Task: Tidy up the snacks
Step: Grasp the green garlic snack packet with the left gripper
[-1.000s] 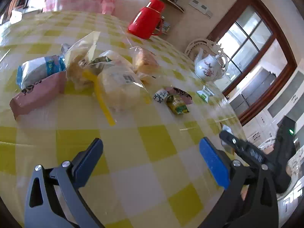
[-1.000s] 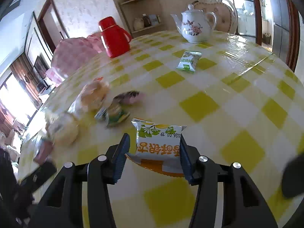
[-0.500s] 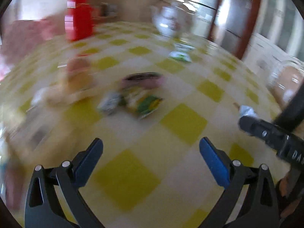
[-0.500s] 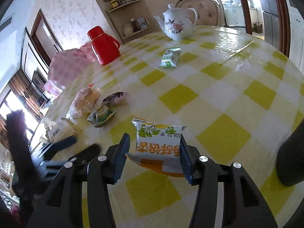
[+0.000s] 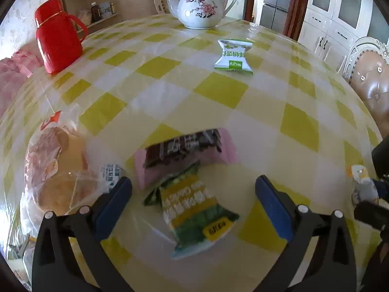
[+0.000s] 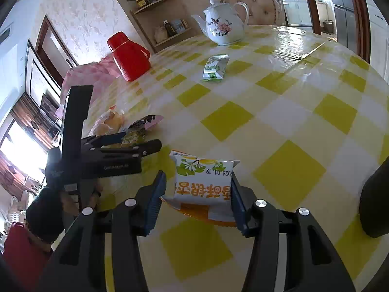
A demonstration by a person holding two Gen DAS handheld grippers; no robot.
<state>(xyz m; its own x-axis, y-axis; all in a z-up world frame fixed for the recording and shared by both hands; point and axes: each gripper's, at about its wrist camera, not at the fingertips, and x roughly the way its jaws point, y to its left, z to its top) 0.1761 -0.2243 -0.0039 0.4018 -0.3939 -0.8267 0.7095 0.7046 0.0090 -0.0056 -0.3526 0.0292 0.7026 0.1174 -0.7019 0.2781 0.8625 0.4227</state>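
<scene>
While the right hand-held gripper [image 6: 198, 202] clamps a white-and-orange snack packet [image 6: 203, 186] just above the desk [image 6: 289, 172], the left hand-held gripper [image 5: 193, 205] hangs wide open over a green-and-yellow snack packet [image 5: 194, 209] touching a pink one [image 5: 187, 155]. Yellow-checked glossy cloth covers the desk; farther off stand a red thermos [image 5: 57, 36], a floral teapot [image 5: 200, 4], wall shelves and white cabinets.

Beyond my table [image 5: 299, 126] I see a corner shelf [image 6: 158, 7], pale patterned wall [image 6: 80, 12], white cabinets [image 5: 340, 12] and 1 padded chair [image 5: 372, 82].

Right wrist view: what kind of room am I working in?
Probably a home dining room: a round table with a yellow-checked cloth, a white floral china teapot, and a carved upholstered chair.
</scene>
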